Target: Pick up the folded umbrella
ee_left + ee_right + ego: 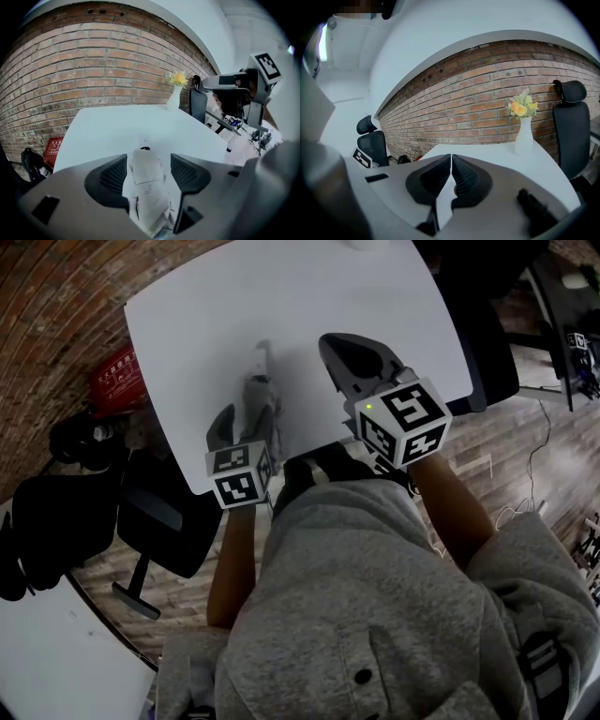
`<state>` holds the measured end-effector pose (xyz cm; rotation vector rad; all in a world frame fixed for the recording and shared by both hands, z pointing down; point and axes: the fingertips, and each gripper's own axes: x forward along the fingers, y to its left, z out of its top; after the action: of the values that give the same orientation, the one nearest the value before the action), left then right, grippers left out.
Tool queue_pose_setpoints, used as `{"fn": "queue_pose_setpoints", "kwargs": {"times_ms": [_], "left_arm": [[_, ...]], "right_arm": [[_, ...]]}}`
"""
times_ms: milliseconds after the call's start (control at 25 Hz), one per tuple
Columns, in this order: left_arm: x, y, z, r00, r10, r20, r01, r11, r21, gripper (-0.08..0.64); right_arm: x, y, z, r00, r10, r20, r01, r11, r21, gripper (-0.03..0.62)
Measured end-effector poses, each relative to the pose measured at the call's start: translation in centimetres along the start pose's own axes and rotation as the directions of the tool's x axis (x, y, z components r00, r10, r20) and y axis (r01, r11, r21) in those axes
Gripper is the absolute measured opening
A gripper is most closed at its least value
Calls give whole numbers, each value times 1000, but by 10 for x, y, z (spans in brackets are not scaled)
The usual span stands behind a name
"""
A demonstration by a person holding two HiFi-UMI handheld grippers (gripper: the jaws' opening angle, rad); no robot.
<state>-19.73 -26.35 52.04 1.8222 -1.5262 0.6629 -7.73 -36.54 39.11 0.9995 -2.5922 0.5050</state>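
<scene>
The folded umbrella, pale grey and wrapped tight, lies lengthwise on the white table near its front edge. My left gripper is lowered over its near end, and the jaws stand on either side of it. In the left gripper view the umbrella fills most of the space between the jaws of the left gripper, with a narrow strip of table showing on its right side. My right gripper hovers over the table to the umbrella's right. In the right gripper view its pads meet at the tips, with nothing between them.
A white vase with yellow flowers stands at the table's far side by the brick wall. A black office chair sits at the table's left front corner, and another chair is at the far right. A red box lies on the floor to the left.
</scene>
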Motion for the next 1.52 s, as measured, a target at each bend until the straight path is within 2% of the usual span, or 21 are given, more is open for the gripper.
{"fn": "queue_pose_setpoints", "kwargs": {"times_ms": [280, 640, 1120, 1520], "left_arm": [[21, -5, -21, 997, -42, -65, 41, 999, -16, 302], [46, 1, -49, 987, -30, -159, 27, 999, -23, 319], [51, 1, -54, 982, -27, -185, 14, 998, -67, 331], [60, 0, -61, 971, -28, -239, 17, 999, -50, 339]], "right_arm": [[5, -2, -11, 1000, 3, -29, -3, 1000, 5, 26], [13, -11, -23, 998, -2, -63, 3, 1000, 11, 26], [26, -16, -31, 996, 4, -93, -2, 1000, 26, 25], [32, -17, -31, 995, 4, -98, -1, 999, 32, 26]]}}
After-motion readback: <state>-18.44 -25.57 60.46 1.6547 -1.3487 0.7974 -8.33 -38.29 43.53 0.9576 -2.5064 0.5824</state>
